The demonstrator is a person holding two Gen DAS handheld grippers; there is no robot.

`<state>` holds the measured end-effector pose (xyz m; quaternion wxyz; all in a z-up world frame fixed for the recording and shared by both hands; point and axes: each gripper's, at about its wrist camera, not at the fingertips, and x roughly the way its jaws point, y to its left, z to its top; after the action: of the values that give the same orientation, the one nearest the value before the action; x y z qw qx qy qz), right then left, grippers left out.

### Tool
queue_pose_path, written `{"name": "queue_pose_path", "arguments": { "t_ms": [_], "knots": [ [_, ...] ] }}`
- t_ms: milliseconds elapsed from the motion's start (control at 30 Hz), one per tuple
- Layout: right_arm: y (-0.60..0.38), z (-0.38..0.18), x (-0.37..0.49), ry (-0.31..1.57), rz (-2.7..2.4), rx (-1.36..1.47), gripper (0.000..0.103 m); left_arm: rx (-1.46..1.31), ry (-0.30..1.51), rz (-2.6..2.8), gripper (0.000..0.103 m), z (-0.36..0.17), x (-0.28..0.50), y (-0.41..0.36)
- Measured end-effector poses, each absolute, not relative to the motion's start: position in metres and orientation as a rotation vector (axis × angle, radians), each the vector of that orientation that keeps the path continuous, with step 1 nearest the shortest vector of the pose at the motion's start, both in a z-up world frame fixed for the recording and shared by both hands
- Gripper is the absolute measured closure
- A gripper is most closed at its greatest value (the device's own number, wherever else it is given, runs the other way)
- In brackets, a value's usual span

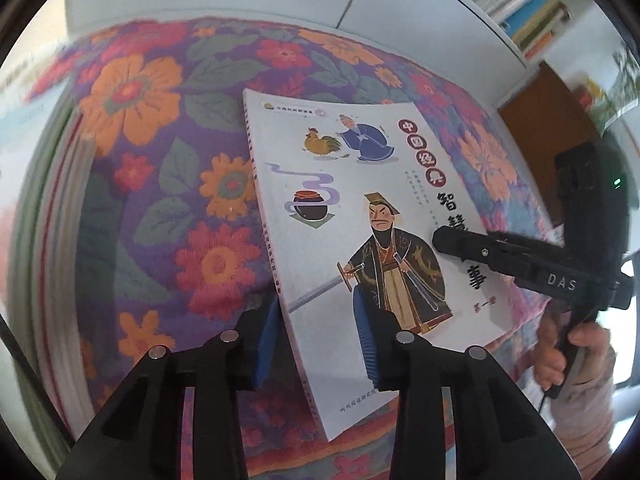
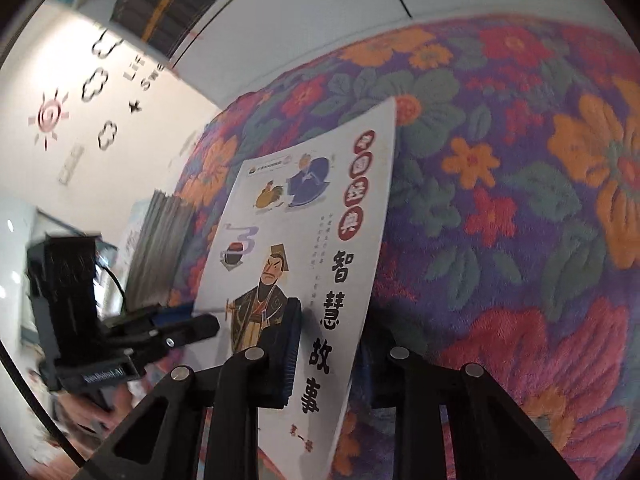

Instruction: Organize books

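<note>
A thin white picture book [image 1: 360, 216] with a cartoon warrior and Chinese title is held above a floral cloth [image 1: 168, 168]. My left gripper [image 1: 316, 340] has its blue pads on either side of the book's spine edge and grips it. My right gripper [image 2: 328, 352] is shut on the book's [image 2: 320, 240] opposite long edge, one blue pad on the cover, the other behind it. The right gripper also shows in the left wrist view [image 1: 456, 242], and the left gripper in the right wrist view [image 2: 200, 326].
A stack of books [image 1: 52, 264] stands at the left on the cloth, also in the right wrist view [image 2: 156, 248]. White shelves with books [image 1: 520, 4] are at the back. A white wall with decals [image 2: 92, 92] lies to the left.
</note>
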<state>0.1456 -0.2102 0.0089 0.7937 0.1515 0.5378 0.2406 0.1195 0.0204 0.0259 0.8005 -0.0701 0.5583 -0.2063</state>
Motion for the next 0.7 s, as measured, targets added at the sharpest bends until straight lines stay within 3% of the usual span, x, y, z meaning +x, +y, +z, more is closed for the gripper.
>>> {"name": "queue_pose_path", "arguments": {
  "t_ms": [133,700],
  "knots": [
    [-0.2,0.021,0.14,1.116,0.525,0.211,0.079,-0.12,1.166,-0.445,0.071,0.037,0.118,0.018],
    [-0.192,0.063,0.107,1.04,0.558,0.176,0.079,-0.035,1.066,-0.475,0.071,0.081,0.1,0.014]
  ]
}}
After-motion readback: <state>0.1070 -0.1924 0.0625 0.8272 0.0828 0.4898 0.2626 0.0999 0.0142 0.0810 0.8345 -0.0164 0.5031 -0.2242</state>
